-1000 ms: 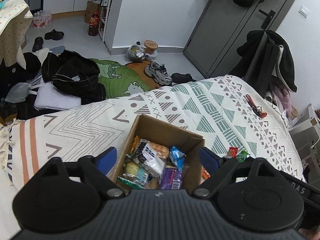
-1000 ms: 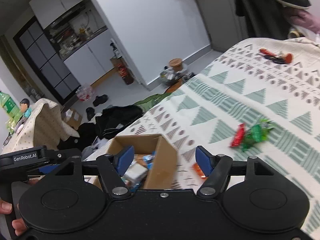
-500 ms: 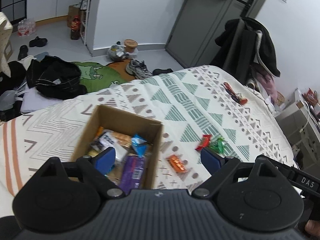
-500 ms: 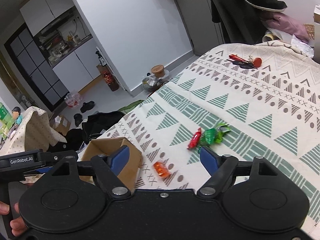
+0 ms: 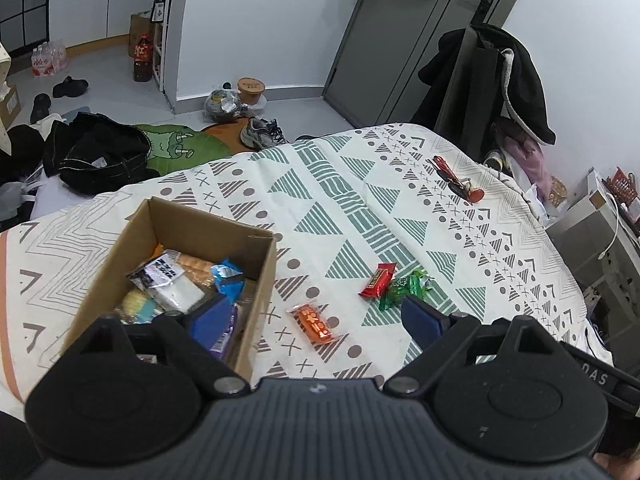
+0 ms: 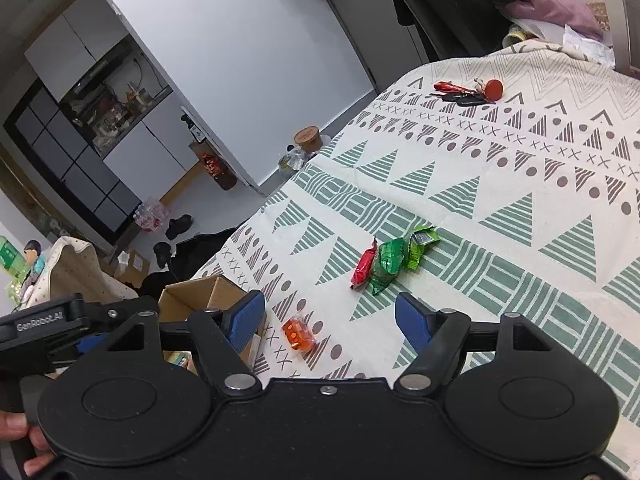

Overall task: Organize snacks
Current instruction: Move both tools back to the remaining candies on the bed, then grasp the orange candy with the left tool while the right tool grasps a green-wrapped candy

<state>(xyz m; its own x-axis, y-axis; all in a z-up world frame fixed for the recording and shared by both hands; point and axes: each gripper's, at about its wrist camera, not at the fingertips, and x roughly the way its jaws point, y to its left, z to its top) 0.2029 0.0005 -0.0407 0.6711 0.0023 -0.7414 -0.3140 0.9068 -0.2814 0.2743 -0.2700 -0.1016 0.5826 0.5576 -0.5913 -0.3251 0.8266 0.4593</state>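
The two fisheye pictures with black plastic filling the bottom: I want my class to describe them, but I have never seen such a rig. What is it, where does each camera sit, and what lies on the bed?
A person holds a two-finger gripper in each hand; no robot arm is involved. Each picture comes from a camera on one gripper, looking along its blue-padded fingers. The left gripper and the right gripper are both open and hold nothing. On the patterned bedspread stands a cardboard box with snacks in it. Beside it lie an orange packet, a red packet and green packets. Farther off lies a bunch of keys.
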